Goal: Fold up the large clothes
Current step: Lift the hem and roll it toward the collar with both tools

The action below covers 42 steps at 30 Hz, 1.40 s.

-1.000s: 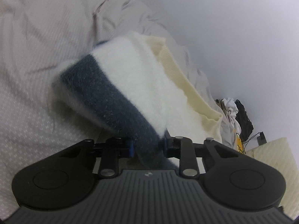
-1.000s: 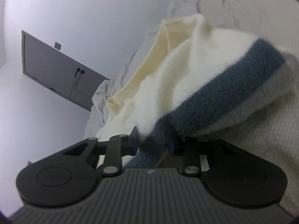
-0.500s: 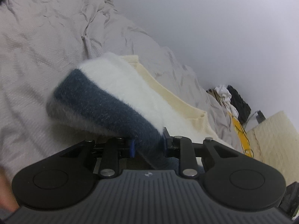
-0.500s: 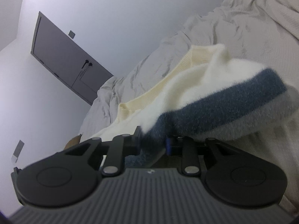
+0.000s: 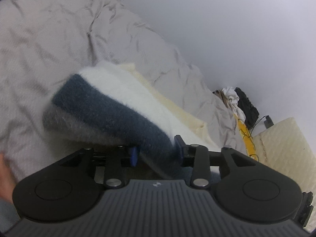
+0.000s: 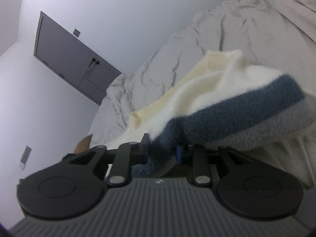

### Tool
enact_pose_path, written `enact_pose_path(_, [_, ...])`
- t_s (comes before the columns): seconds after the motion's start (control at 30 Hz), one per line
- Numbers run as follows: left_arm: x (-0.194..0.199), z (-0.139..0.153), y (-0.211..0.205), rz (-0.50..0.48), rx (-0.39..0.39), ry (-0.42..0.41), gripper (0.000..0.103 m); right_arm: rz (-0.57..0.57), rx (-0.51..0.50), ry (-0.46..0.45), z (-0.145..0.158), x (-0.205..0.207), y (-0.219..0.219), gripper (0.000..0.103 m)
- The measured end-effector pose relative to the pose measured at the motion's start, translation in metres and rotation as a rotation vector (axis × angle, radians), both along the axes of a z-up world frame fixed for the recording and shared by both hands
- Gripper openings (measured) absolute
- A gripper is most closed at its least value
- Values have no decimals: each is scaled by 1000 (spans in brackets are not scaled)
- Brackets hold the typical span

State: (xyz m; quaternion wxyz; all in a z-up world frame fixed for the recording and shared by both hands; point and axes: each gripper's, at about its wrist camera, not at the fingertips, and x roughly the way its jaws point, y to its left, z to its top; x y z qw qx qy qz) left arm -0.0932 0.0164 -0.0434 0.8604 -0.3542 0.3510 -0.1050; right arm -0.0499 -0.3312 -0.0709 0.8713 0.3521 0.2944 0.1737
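Our left gripper [image 5: 157, 154] is clamped on the blue band of the sweater [image 5: 110, 106], the fuzzy knit bunched thick between the two blue pads. Our right gripper [image 6: 162, 150] is clamped the same way on the same blue band, seen from the other side, so we hold one edge at two points with the fabric spanning between them. From the jaws the sweater [image 6: 227, 102] runs outward in stripes: grey at the outer fold, then blue, then white, with a cream ribbed part at the far end. The held edge is raised off the bed [image 5: 49, 39]; the cream end seems to rest on the wrinkled cover, though we cannot see the contact clearly.

We judge the knit to be soft, thick and fairly light, with no stiffness of its own. It sags between our grips and will drape wherever it is not supported. The fluffy surface should grip the pads well and slip little, but it stretches, so pulling hard apart would distort the edge. The best hold is where we have it, on the doubled edge near the corners, keeping the two hands level so the fold lands straight.

Beyond the bed there is a white wall [image 5: 237, 29], a pile of clutter [image 5: 239, 102], and a grey door [image 6: 69, 59].
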Motion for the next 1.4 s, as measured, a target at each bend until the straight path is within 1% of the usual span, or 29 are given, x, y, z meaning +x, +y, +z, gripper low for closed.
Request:
enact_pose_path(0.07, [14, 7, 3, 3, -22, -3, 48, 2, 16, -6, 9, 12, 0, 34])
enact_pose_path(0.1, [23, 9, 5, -1, -51, -4, 56, 4, 24, -7, 12, 19, 0, 35])
enact_pose_path(0.13, [32, 11, 5, -10, -69, -5, 60, 2, 33, -8, 15, 27, -1, 37])
enact_pose_path(0.2, [51, 17, 4, -21, -73, -11, 62, -6, 46, -9, 19, 41, -1, 43])
enact_pose_path(0.27, [69, 22, 0, -29, -63, -23, 62, -7, 55, -15, 21, 56, -1, 54])
enact_pose_path(0.33, [87, 24, -4, -37, -37, -37, 62, -15, 56, -17, 21, 71, 0, 56])
enact_pose_path(0.47, [124, 20, -10, -35, -9, -42, 62, -25, 40, -10, 18, 103, 0, 56])
enact_pose_path(0.67, [181, 4, -18, -34, 86, -56, 62, -36, -36, 11, 6, 155, 6, 55])
enact_pose_path(0.7, [190, -1, -20, -43, 116, -62, 62, -37, -51, 16, 3, 164, 6, 55])
enact_pose_path(0.8, [212, -16, -26, -47, 189, -64, 62, -38, -103, 38, -12, 188, 9, 55])
enact_pose_path(0.87, [225, -26, -30, -49, 230, -61, 62, -34, -104, 61, -27, 204, 9, 52])
enact_pose_path(0.9, [232, -32, -33, -54, 256, -61, 62, -34, -102, 68, -34, 210, 9, 52])
enact_pose_path(0.97, [243, -41, -38, -72, 303, -60, 62, -39, -123, 71, -47, 222, 11, 52])
enact_pose_path(1.07, [258, -51, -45, -94, 374, -59, 62, -33, -188, 59, -58, 233, 18, 52])
enact_pose_path(1.2, [271, -64, -46, -96, 397, -47, 62, -23, -259, 38, -62, 246, 28, 52])
enact_pose_path(1.4, [267, -63, -52, -104, 441, -60, 62, -24, -289, 19, -67, 247, 30, 52])
